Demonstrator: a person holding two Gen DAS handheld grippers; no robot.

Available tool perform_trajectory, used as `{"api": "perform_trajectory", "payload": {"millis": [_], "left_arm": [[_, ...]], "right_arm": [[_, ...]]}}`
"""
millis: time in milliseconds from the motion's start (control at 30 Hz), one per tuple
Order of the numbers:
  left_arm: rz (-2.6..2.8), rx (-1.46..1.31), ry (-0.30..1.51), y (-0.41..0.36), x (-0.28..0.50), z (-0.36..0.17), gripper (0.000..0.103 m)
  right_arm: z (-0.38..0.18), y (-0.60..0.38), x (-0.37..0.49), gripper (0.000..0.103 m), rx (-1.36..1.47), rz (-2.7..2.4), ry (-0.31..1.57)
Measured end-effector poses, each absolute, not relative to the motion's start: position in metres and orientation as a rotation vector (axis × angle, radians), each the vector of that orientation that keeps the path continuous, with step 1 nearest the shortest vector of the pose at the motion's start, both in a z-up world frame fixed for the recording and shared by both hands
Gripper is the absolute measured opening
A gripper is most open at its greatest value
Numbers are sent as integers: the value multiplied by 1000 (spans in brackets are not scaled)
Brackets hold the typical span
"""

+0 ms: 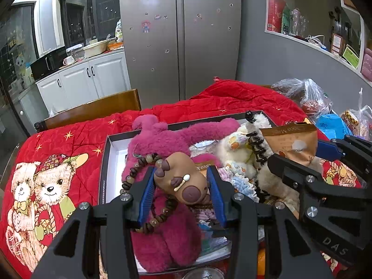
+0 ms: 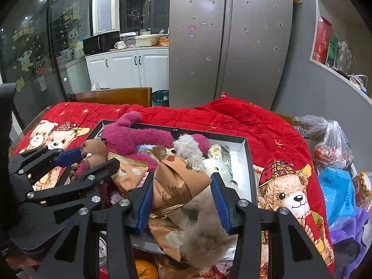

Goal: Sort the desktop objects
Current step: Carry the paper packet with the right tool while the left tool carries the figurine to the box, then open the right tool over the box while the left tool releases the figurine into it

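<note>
Left wrist view, nearest item: my left hand-held gripper [image 1: 183, 191], blue pads clamped on either side of a brown capybara toy [image 1: 180, 179], which sits raised over the box contents. A dark wooden bead bracelet [image 1: 137, 181] loops around the left finger and the toy's flank.

Beneath it: a large magenta plush [image 1: 162, 144] sprawled across the black-rimmed box [image 1: 105, 162], one limb reaching toward the far rim. Beside the plush: a cream plush [image 1: 241, 153], a black coiled hair tie [image 1: 258, 148] and pale knitted pieces [image 1: 244, 183].

Right wrist view, nearest item: my right hand-held gripper [image 2: 183, 197], fingers closed against a brown paper snack packet [image 2: 176, 186] held over the box [image 2: 246, 162]. A fluffy grey-brown plush [image 2: 202, 239] lies under and in front of the packet. An orange fruit [image 2: 145, 269] shows at the bottom edge, below the box.

Under the box: a red quilt with teddy-bear prints [image 2: 286, 195] covering the desk. To the right: clear and blue plastic bags [image 2: 334, 162].

Beyond: a wooden chair back [image 1: 97, 107], a steel two-door fridge [image 1: 179, 34], white kitchen cabinets [image 1: 93, 79].
</note>
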State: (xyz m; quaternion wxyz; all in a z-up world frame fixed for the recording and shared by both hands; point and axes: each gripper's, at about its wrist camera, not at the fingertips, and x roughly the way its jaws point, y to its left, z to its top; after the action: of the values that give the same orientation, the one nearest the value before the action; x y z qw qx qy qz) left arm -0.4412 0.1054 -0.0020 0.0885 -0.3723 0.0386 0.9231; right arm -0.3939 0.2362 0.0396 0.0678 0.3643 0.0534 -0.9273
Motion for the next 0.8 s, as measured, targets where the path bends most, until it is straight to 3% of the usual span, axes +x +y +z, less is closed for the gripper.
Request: {"api": "perform_trajectory", "payload": {"millis": [467,600,700,800], "left_arm": [[2705,-1137,70,103,-444,-4,46],[2750,-1154,43,96,-445,0,79],[2754,-1132,-30,86,-444,5,82],[2764,-1126,-37,83,-442,10,82]], "right_arm": [[36,242,-399,52,1131,-2787,103],[40,248,-399,59,1122,-2810,69],[43,253,-399,67,1124,-2803,16],[45,252,-397,68,1105,-2807,20]]}}
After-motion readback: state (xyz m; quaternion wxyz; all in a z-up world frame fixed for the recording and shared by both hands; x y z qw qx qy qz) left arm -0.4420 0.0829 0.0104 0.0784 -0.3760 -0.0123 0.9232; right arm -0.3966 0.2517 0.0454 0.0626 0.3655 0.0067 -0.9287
